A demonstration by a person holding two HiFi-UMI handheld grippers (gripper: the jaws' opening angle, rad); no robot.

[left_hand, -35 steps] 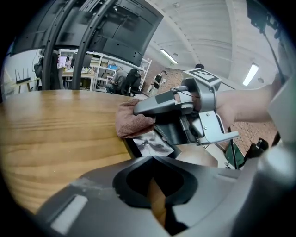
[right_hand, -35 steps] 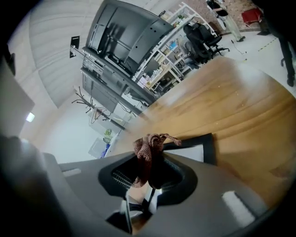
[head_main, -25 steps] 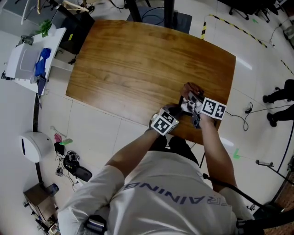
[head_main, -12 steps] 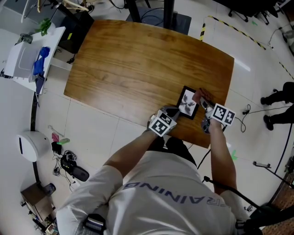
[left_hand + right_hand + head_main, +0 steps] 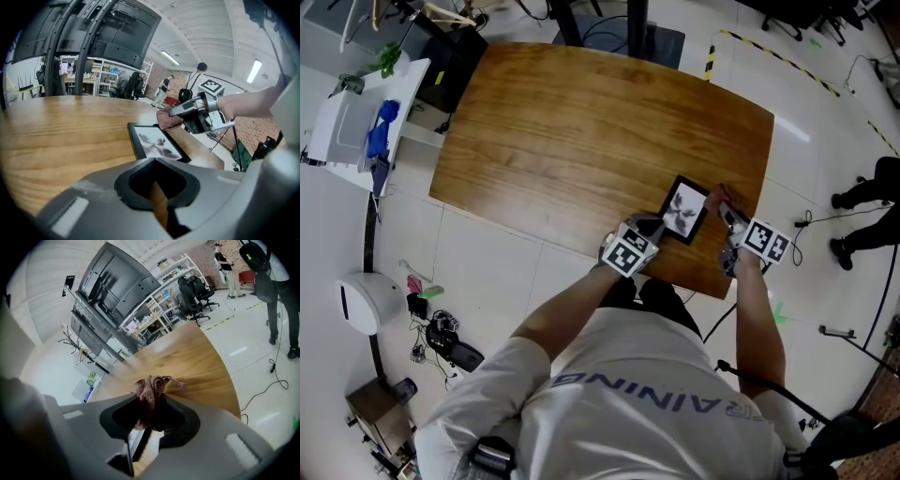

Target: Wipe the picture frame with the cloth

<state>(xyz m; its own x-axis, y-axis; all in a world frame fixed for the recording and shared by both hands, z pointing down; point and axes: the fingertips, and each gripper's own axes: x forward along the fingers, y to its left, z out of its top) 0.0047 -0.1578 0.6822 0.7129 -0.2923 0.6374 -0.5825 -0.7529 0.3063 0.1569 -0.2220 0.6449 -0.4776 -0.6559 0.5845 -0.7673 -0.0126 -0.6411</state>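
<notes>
Plainly black-rimmed, the picture frame [image 5: 683, 210] lies flat; right tongs [image 5: 150, 406] pinch the brown cloth [image 5: 151, 386], left tongs [image 5: 157, 190] closed.

Looks down on a wooden table [image 5: 581, 122] with rounded corners, set on a pale, glossy floor [image 5: 506, 272]. Has a white cart [image 5: 352, 131] just off its left end, with yellow-black tape [image 5: 773, 54] and loose cables [image 5: 811, 225] on the tiles. Beyond: big dark screens [image 5: 112, 282], stocked shelving [image 5: 161, 303], office chairs [image 5: 194, 294], a brick wall [image 5: 243, 129], ceiling strip lights [image 5: 254, 71].
</notes>
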